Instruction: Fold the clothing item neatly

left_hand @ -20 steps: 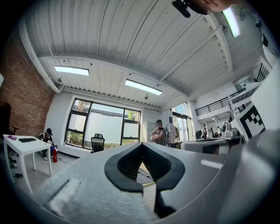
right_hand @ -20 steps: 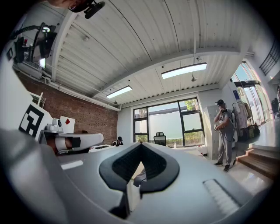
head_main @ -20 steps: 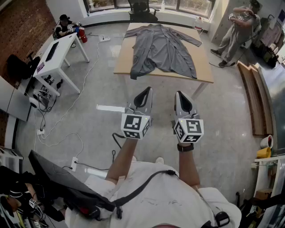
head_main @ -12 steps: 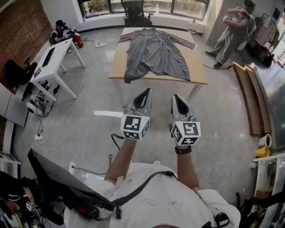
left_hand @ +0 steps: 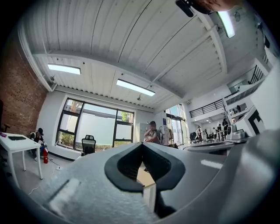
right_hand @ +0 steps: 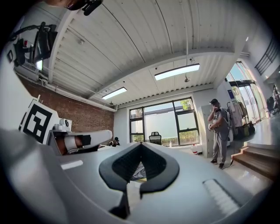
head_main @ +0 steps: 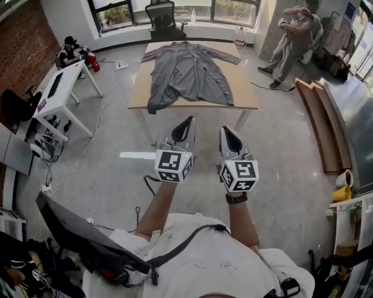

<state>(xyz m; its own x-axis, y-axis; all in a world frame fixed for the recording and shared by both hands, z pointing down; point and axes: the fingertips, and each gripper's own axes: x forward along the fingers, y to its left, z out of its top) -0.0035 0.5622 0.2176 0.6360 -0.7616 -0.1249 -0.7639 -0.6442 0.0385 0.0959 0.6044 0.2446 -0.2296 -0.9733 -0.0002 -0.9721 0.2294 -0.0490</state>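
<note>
**Grippers drift left, both shut and empty, robe lying on the bench**

Since the earlier frames, both grippers have slid a little to the left in the head view, and the right gripper (head_main: 225, 130) has come slightly nearer the left gripper (head_main: 187, 120). The bench (head_main: 245, 87) also sits further left in the picture now, with more of the windows showing beyond it.

Each gripper is held out in front of the person's chest, roughly level, over bare floor and well short of the bench. Seen from its own camera, the left gripper has its jaws pressed together at the tips with nothing between them. The right gripper is the same, tips meeting and empty.

On the bench ahead lies a long grey robe (head_main: 187, 73), opened out flat. Its collar points toward the windows and its sleeves are spread to either side. The near left corner of the hem reaches the bench's front edge. Neither gripper touches the cloth.

To the left of the bench stands a white desk (head_main: 58, 96), and a seated person (head_main: 70, 49) is beyond it near the brick wall. Another person (head_main: 291, 35) stands at the far right, and wooden planks (head_main: 326, 128) lie on the floor on that side. An office chair (head_main: 161, 14) stands behind the bench by the windows.
</note>
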